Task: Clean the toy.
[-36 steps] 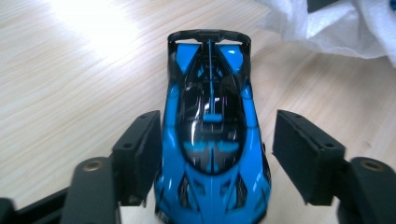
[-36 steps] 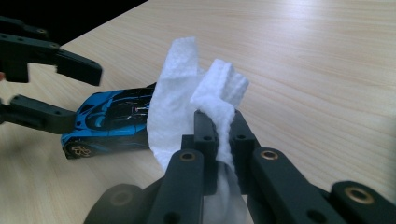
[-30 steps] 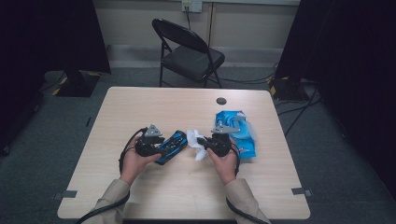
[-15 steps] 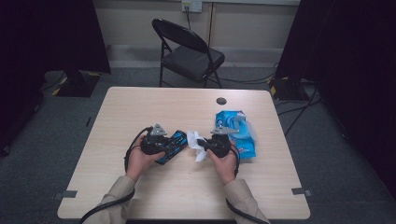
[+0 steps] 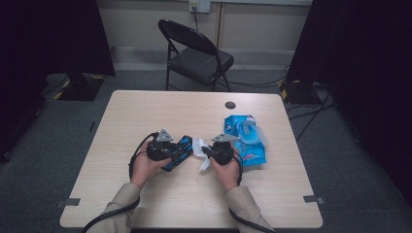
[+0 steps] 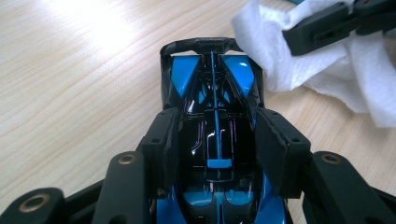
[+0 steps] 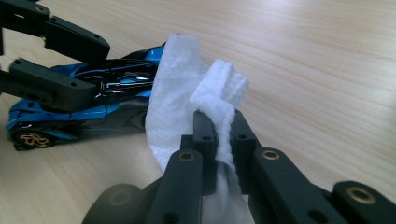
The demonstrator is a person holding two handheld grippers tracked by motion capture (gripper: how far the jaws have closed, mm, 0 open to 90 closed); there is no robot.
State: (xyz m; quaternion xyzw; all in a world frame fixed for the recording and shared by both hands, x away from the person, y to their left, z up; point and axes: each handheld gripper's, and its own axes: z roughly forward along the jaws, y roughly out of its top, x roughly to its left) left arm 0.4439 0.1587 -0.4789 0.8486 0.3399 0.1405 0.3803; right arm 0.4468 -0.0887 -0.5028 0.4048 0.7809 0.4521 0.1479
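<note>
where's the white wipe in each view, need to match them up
High view: the white wipe sits mid-table, between the two grippers.
Left gripper view: top right, touching the toy car's far end.
Right gripper view: centre, pinched in the right gripper.
Shared landmark: the blue and black toy car beside it.

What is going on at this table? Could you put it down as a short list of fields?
Work in hand: wiping a toy car with a wet wipe
Left tool: its jaws have just been closing and now sit against both sides of the blue and black toy car
Right tool: shut on a white wipe
Wipe and car: the wipe touches one end of the car
Car: rests on the wooden table
Nearby: a blue pack of wipes lies beside the right tool
Behind the table: a black folding chair
</note>
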